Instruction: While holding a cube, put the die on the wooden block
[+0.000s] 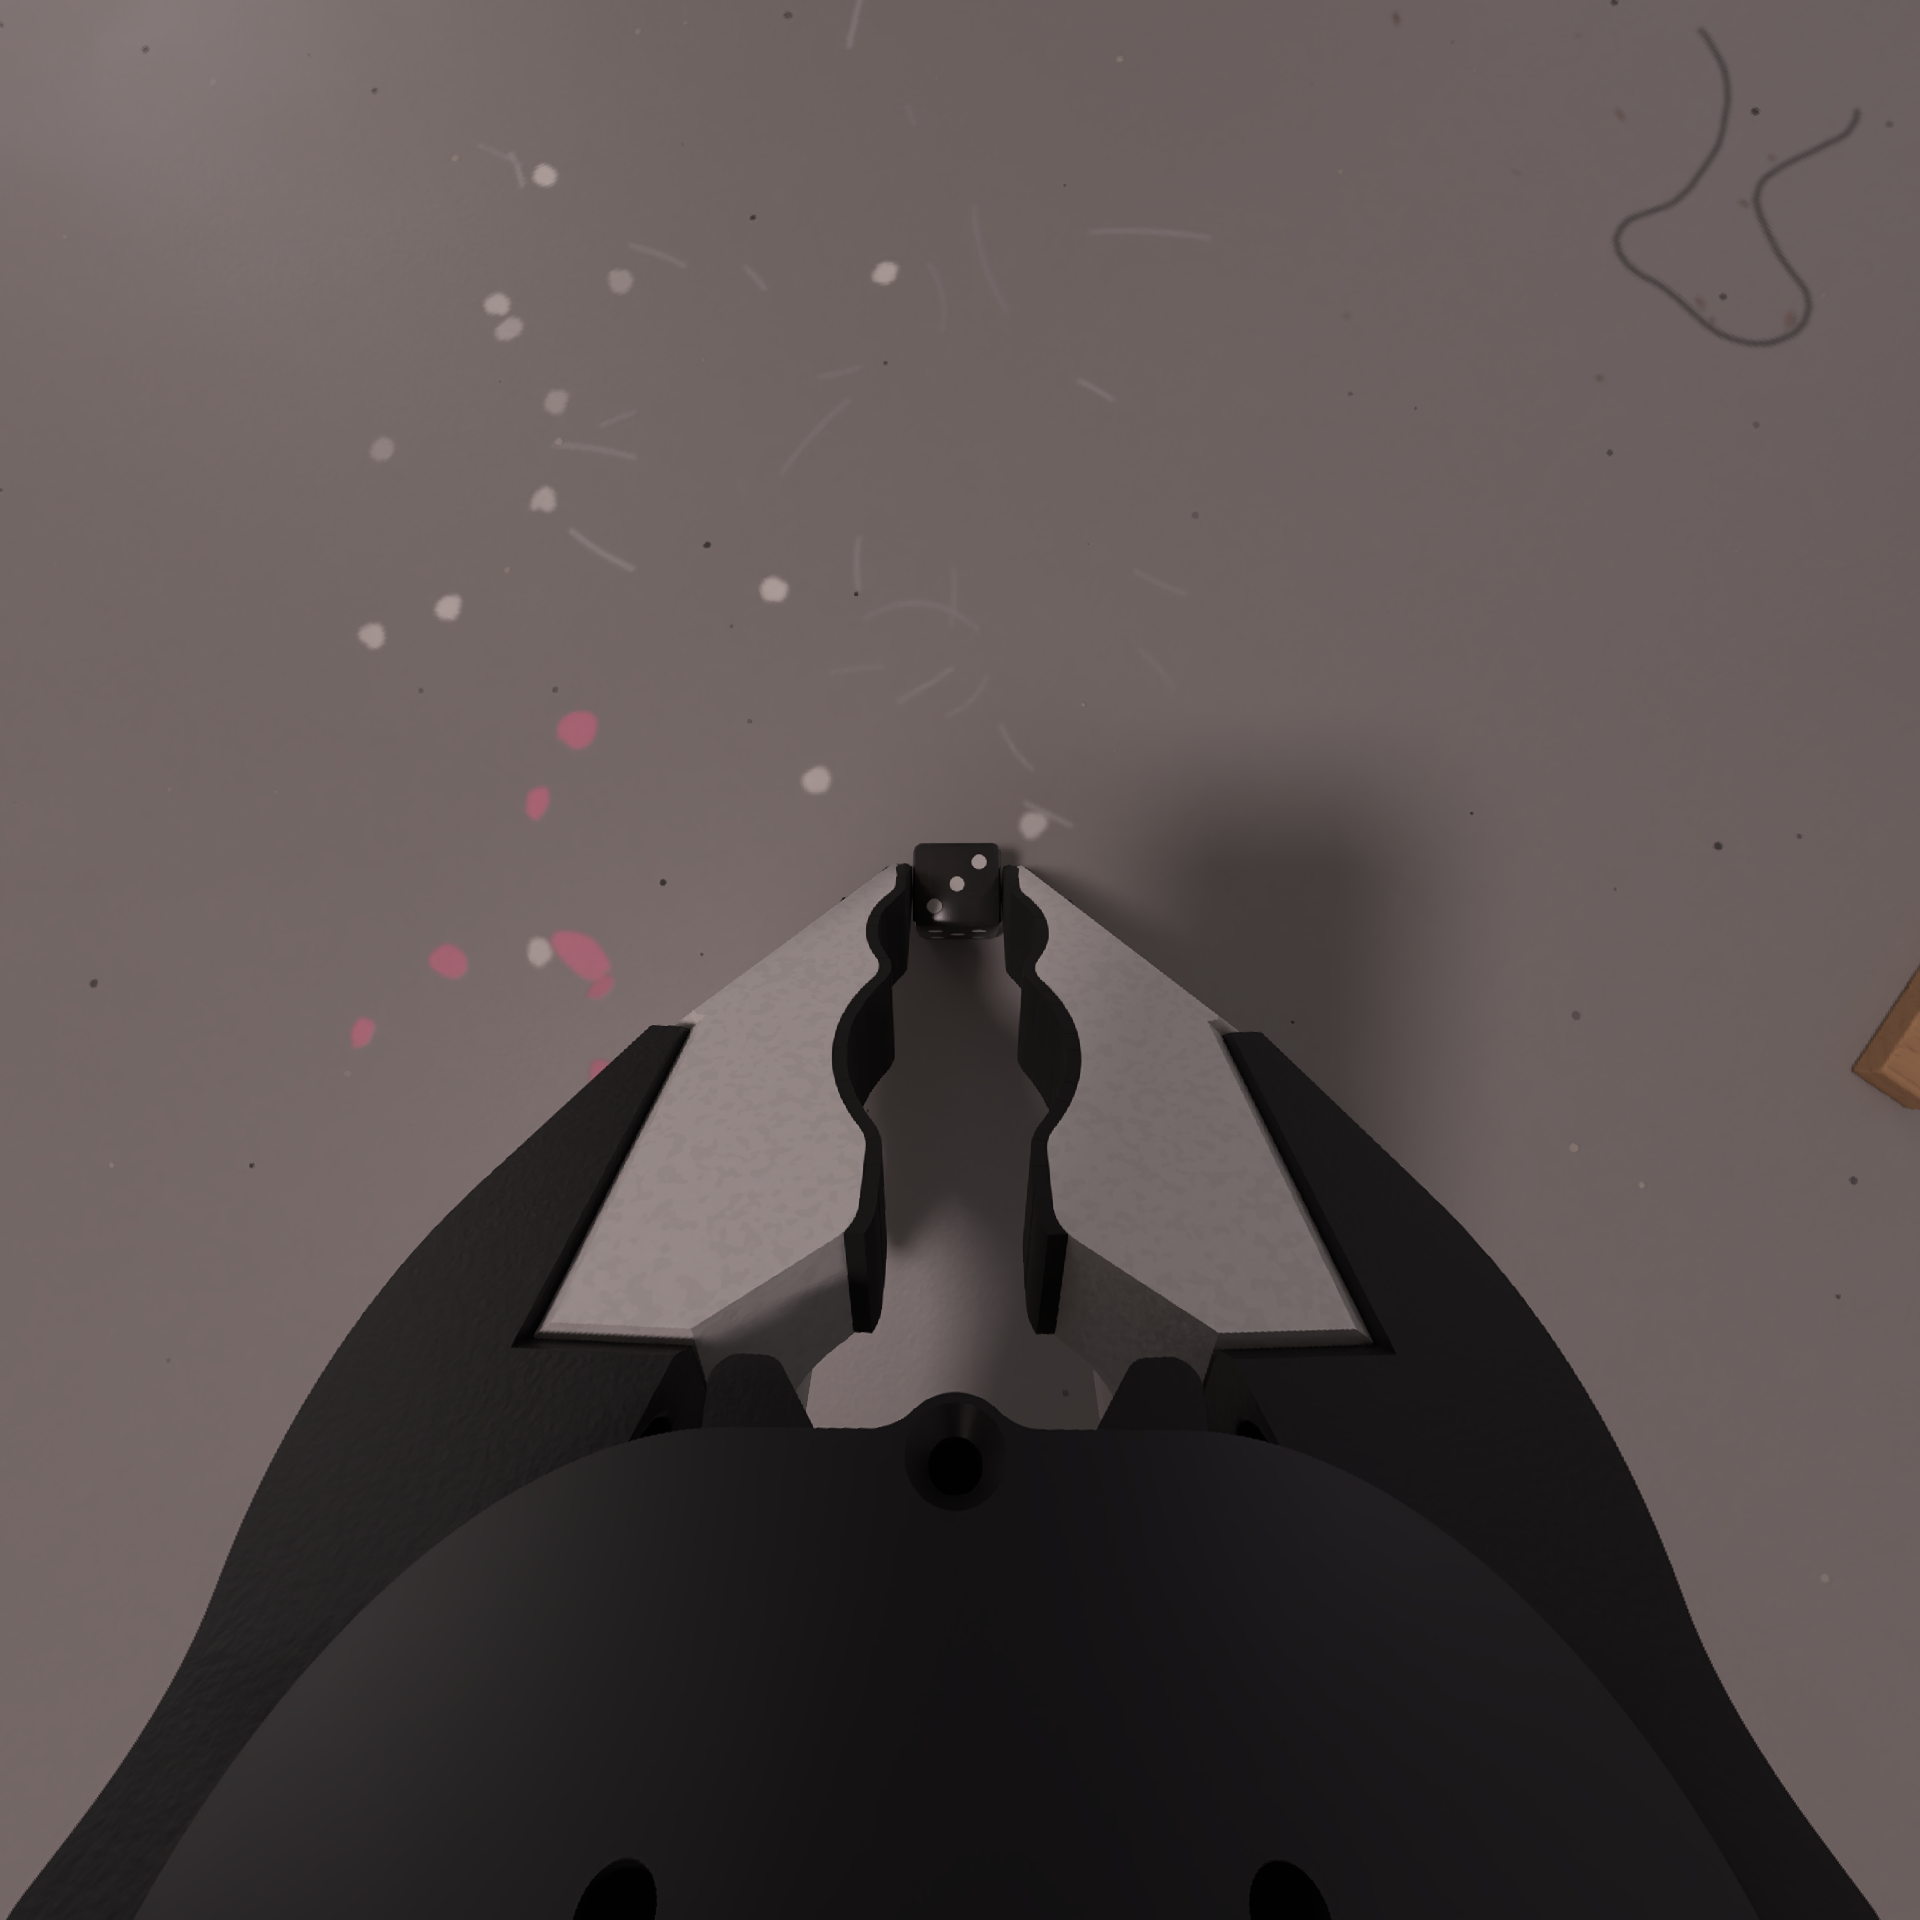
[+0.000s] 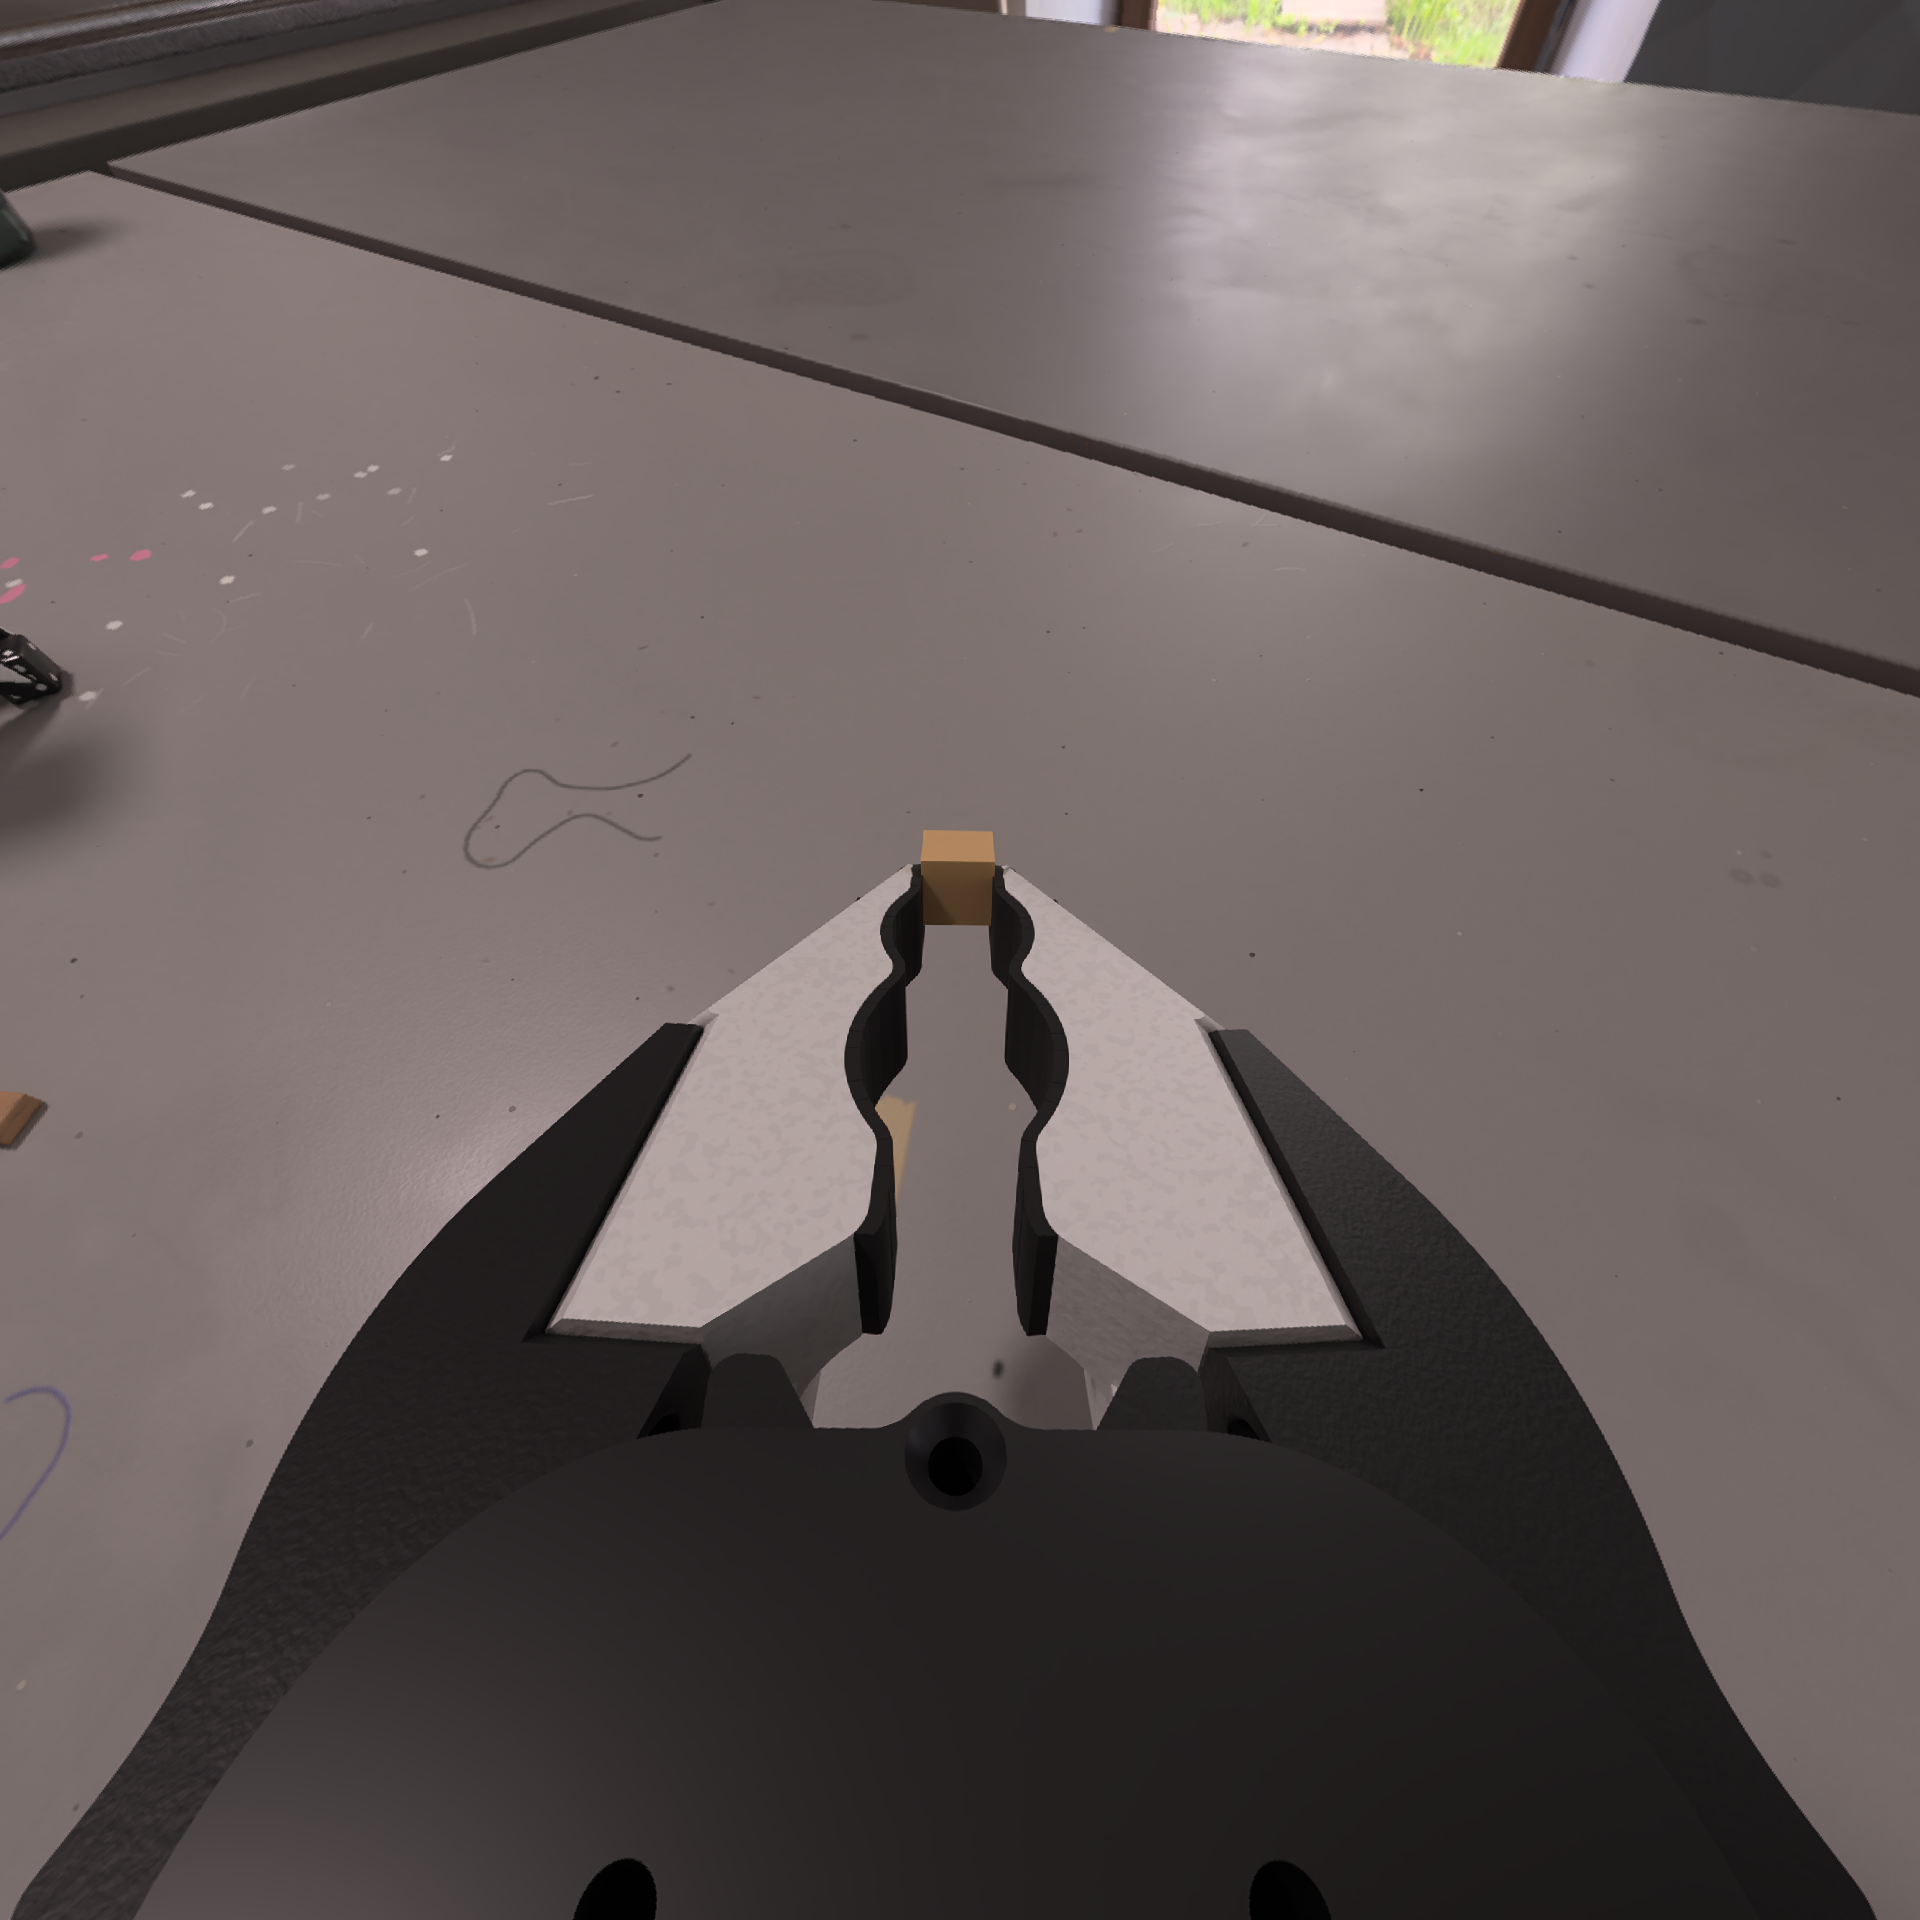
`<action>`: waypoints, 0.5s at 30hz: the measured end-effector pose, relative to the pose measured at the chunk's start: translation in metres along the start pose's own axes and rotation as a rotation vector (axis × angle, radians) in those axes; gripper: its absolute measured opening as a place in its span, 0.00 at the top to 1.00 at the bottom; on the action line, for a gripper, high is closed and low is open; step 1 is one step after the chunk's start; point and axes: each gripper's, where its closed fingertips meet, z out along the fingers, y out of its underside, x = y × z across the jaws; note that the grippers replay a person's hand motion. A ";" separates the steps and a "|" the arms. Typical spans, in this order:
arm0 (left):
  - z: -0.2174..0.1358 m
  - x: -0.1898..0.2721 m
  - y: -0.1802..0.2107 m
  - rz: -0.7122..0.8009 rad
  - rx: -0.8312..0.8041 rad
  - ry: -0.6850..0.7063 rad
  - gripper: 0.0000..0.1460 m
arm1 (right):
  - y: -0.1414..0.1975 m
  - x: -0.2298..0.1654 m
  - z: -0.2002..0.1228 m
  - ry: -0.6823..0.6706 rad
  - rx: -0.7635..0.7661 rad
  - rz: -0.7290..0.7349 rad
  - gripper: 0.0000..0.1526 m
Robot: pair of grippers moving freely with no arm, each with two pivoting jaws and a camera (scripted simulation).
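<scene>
In the left wrist view, my left gripper point(image 1: 956, 902) is shut on a small black die point(image 1: 957, 878) with white pips, pinched between the fingertips above the grey table point(image 1: 1351, 520). A corner of the tan wooden block point(image 1: 1899, 1039) shows at the right edge. In the right wrist view, my right gripper point(image 2: 957, 902) is shut on a small tan cube point(image 2: 957, 873), held above the table. The left gripper point(image 2: 26, 670) with the die shows far off at the left edge. A tan wooden corner point(image 2: 16, 1117) lies at the left edge. Another tan sliver point(image 2: 896, 1132) shows behind my left finger.
White and pink paint specks point(image 1: 499, 520) and a dark scribble point(image 1: 1714, 239) mark the table. A dark seam point(image 2: 1143, 457) separates this table from a second one behind. A dark green object point(image 2: 12, 234) sits at the far left. A window point(image 2: 1330, 21) shows at the back.
</scene>
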 end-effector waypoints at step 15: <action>-0.036 0.187 0.001 0.394 0.090 0.525 0.89 | 0.000 -0.001 0.000 -0.007 -0.001 0.001 0.93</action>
